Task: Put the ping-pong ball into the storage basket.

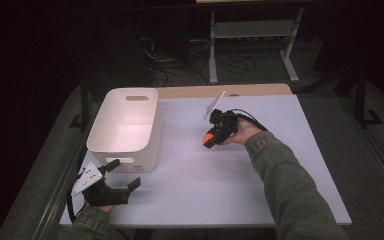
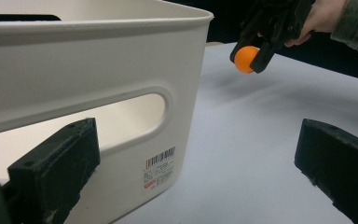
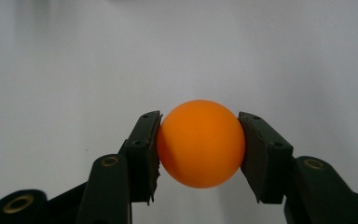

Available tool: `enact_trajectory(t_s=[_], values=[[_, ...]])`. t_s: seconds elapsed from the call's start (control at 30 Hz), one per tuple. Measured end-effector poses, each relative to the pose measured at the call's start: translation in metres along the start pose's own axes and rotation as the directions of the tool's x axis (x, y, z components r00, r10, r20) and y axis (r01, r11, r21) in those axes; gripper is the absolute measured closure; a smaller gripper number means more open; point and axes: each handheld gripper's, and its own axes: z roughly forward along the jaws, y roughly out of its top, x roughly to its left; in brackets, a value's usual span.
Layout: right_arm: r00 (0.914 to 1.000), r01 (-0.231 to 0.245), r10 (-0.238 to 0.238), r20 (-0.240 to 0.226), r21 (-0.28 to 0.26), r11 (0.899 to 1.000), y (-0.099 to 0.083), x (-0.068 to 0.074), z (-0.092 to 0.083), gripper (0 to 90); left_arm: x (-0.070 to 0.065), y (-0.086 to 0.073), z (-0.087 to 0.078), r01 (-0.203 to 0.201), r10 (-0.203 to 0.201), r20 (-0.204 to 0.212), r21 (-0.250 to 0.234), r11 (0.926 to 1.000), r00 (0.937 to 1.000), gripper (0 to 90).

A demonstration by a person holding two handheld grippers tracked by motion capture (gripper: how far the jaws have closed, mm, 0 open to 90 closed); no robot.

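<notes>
Table (image 1: 240, 195): carries the bin on its left half; the rest of its top lies bare
Bin (image 1: 125, 127): stands at the table's left, toward the far edge; its near wall faces the left gripper
Left gripper (image 1: 122, 182): at the table's near left corner, just before the bin's near wall; jaws spread apart
Right gripper (image 1: 211, 138): right of the bin, near the table's middle; jaws closed on the ball
Ball (image 3: 200, 142): between the right gripper's jaws, above the table, well apart from the bin
</notes>
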Motion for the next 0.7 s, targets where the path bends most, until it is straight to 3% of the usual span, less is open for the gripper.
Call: enact_trajectory(t_s=[0.7], values=[[0.9987,0.041,-0.04,-0.03,0.032,0.999,0.019,0.007,-0.01,50.0,0.0,0.0,0.0,-0.002,0.002,0.002,-0.001,1.0,1.0,0.0]])
